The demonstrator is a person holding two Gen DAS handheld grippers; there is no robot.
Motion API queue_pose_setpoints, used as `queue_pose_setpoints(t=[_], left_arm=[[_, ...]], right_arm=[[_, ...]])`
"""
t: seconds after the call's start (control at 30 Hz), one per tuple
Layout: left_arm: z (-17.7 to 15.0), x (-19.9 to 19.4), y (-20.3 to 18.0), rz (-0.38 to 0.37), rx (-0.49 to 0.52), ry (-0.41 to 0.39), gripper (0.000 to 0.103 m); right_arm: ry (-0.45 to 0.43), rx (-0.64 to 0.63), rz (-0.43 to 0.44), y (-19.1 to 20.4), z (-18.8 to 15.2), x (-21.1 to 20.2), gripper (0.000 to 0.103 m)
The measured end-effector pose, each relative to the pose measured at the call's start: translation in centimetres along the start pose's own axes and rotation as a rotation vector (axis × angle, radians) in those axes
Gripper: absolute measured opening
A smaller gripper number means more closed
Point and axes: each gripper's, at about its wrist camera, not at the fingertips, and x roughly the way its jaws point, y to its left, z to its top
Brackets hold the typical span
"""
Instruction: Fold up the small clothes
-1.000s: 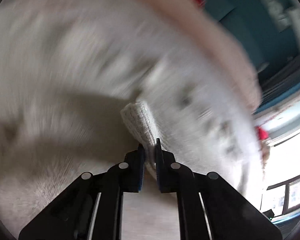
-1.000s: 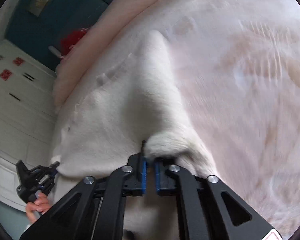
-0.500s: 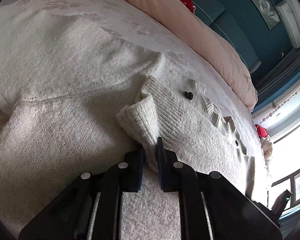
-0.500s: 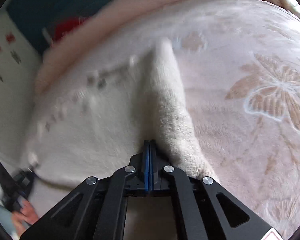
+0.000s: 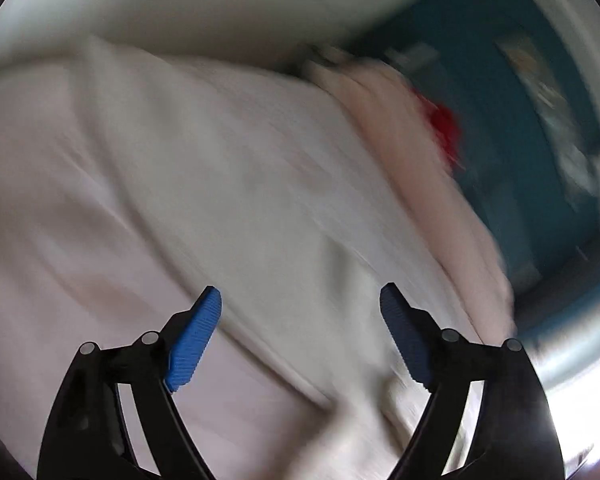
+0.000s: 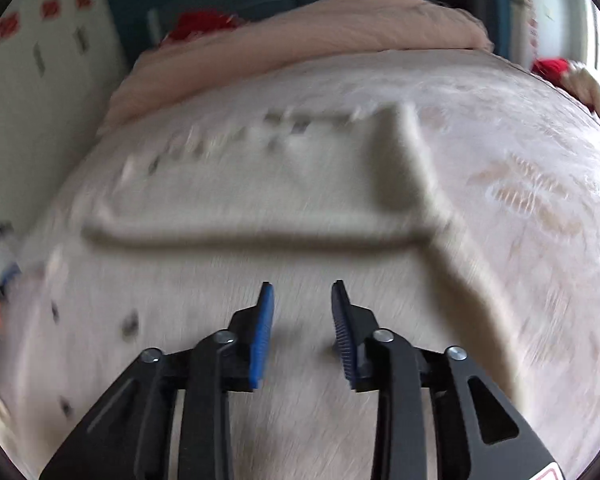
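A cream knitted cardigan (image 6: pixel 228 200) with small dark buttons lies flat on the bed, a sleeve folded across its right side (image 6: pixel 400 160). My right gripper (image 6: pixel 302 292) is open and empty just above the cardigan's near part. In the blurred left wrist view the cardigan (image 5: pixel 236 184) spreads as a pale sheet under my left gripper (image 5: pixel 300 304), which is wide open and holds nothing.
The bed cover (image 6: pixel 540 208) is pinkish with an embossed butterfly pattern. A rolled pink duvet (image 6: pixel 320 44) lies along the far side, with red fabric (image 6: pixel 200 24) behind it. A teal wall (image 5: pixel 520 112) and white cupboards (image 6: pixel 32 80) stand beyond.
Both grippers have let go of the cardigan and opened. The sleeve now lies folded on the body. Both grippers have pulled back and both views swing, blurred.
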Motion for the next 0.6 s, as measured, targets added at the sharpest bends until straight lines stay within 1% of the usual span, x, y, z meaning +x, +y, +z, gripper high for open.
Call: queue_pose_setpoints(t=[0.03,0.07,0.1,0.13,0.17,0.2,0.23,0.27,0.3,0.33,0.37,0.4,0.43,0.47,0.53,0.57,0.6], left_arm=[[1.7,-0.2,1.5,0.033,-0.031,-0.021,0.079],[4.0,-0.1,3.6,0.084,-0.08,-0.041,0.079],[5.6,0.0,5.1,0.119,-0.116,-0.058,0.079],[6.8,0.2,6.5,0.149,-0.147,-0.071,0.079],[8.0,0.7,8.0,0.187,-0.185,-0.077,0.072],[8.7,1.2,9.1,0.192,-0.211,-0.082,0.066],[9.4,1.3,9.7,0.187,-0.231,-0.095,0.058],[9.9,1.5,9.9,0.189,-0.231,-0.119,0.045],[10.1,2.0,9.5,0.194,-0.221,-0.113,0.034],[10.6,3.0,9.2,0.208,-0.198,-0.069,0.01],[10.5,3.4,8.7,0.225,-0.181,-0.057,0.01],[10.6,3.2,7.7,0.227,-0.152,-0.073,0.01],[10.6,2.7,6.0,0.212,-0.104,-0.093,0.008],[11.2,2.2,4.7,0.189,-0.059,-0.104,0.008],[10.7,0.7,-0.8,0.109,0.08,-0.112,0.007],[10.0,-0.3,-3.5,0.055,0.146,-0.115,0.007],[9.4,-1.2,-5.7,0.007,0.187,-0.114,0.007]], right_arm=[[0.035,-0.006,-0.013,0.4,-1.4,0.8,0.037],[0.004,-0.013,-0.039,0.7,-2.2,0.8,0.037],[-0.015,-0.027,-0.056,1.2,-2.1,0.6,0.044],[-0.012,-0.038,-0.066,1.4,-2.1,0.8,0.05],[0.001,-0.045,-0.062,1.3,-2.0,1.3,0.052],[0.007,-0.046,-0.06,1.3,-2.0,1.6,0.054],[0.005,-0.044,-0.054,1.4,-2.0,1.6,0.056],[0.005,-0.038,-0.043,1.1,-2.0,1.7,0.056],[0.004,-0.035,-0.037,1.4,-2.0,1.2,0.057],[0.004,-0.032,-0.033,1.3,-2.0,1.3,0.057],[0.003,-0.033,-0.033,1.2,-2.0,1.4,0.058],[0.002,-0.037,-0.035,1.2,-2.1,1.4,0.058],[0.001,-0.041,-0.038,1.3,-2.1,1.4,0.059],[-0.001,-0.045,-0.04,1.3,-2.2,1.5,0.06],[-0.004,-0.047,-0.04,2.0,-2.1,1.1,0.06],[-0.006,-0.045,-0.037,2.0,-2.1,1.2,0.06],[-0.007,-0.04,-0.031,1.8,-2.1,1.2,0.06]])
